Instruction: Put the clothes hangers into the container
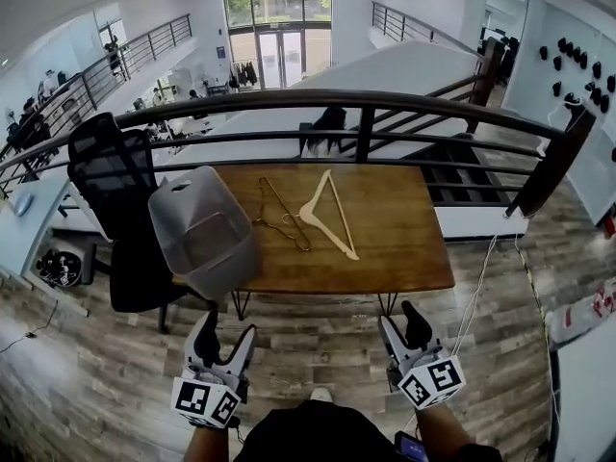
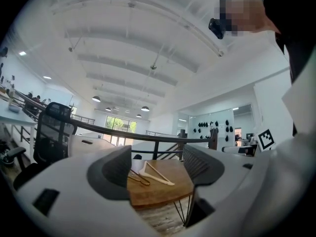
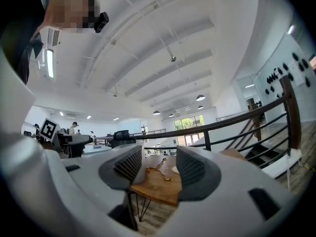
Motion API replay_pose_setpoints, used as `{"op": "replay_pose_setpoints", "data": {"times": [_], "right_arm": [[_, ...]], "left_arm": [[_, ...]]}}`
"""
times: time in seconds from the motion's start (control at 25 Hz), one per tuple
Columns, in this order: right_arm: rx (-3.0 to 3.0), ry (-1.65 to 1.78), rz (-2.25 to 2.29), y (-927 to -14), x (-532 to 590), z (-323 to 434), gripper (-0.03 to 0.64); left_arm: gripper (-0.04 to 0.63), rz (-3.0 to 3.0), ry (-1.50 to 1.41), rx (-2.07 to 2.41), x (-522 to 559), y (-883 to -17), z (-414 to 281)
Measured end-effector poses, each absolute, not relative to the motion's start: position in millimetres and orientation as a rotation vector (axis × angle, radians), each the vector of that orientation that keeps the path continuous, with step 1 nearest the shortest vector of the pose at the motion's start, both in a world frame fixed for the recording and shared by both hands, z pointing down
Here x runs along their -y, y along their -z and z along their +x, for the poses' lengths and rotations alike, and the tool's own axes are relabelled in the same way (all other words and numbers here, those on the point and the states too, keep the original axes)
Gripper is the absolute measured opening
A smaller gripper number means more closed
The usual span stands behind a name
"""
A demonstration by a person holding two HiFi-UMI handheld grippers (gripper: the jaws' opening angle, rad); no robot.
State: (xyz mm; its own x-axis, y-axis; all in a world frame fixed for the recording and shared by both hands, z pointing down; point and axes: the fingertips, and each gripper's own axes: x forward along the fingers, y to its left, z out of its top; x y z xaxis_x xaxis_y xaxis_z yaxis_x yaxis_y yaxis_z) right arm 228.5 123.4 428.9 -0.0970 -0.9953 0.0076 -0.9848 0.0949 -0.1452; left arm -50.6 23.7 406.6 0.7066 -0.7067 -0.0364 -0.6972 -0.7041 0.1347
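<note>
Item: 2 clothes hangers, lying flat near the middle of a wooden table that stands against a dark railing. Hanger 1, a pale wooden hanger, lies with its hook toward the railing and 1 long arm running toward the near edge. Hanger 2, a thin gold-coloured wire hanger, lies just to its left, and the 2 look to touch or overlap near the hooks. Destination: a grey container on the table's left end, close beside the wire hanger; its opening does not show from here, only a wall with a handle slot. Tools: left gripper and right gripper, both held level short of the table's near edge, well apart from the hangers, each with jaws spread and nothing between them but a distant view of the tabletop. Handling, as judged: the wooden hanger is likely light, rigid and smooth, best pinched across 1 arm near the shoulder or at the neck below the hook. The wire hanger is likely lighter, springy and slippery, lies very low on the table, and may drag its neighbour if the hooks are tangled; grip it at the twisted neck.
</note>
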Motion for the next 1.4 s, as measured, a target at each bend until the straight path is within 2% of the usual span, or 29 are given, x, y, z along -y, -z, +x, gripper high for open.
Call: {"op": "replay_pose_setpoints", "data": {"times": [0.6,1.4], "right_arm": [[-2.39,0.281,-1.954,-454.8,-57.8,226.8,0.189],[-2.439,0.194,-1.991,-430.4,57.6,204.8,0.166]], "left_arm": [[0.318,2.749,0.035,1.186,8.3,-428.3,-37.7],[0.317,2.831,0.178,0.958,118.8,-411.3,-15.5]]}}
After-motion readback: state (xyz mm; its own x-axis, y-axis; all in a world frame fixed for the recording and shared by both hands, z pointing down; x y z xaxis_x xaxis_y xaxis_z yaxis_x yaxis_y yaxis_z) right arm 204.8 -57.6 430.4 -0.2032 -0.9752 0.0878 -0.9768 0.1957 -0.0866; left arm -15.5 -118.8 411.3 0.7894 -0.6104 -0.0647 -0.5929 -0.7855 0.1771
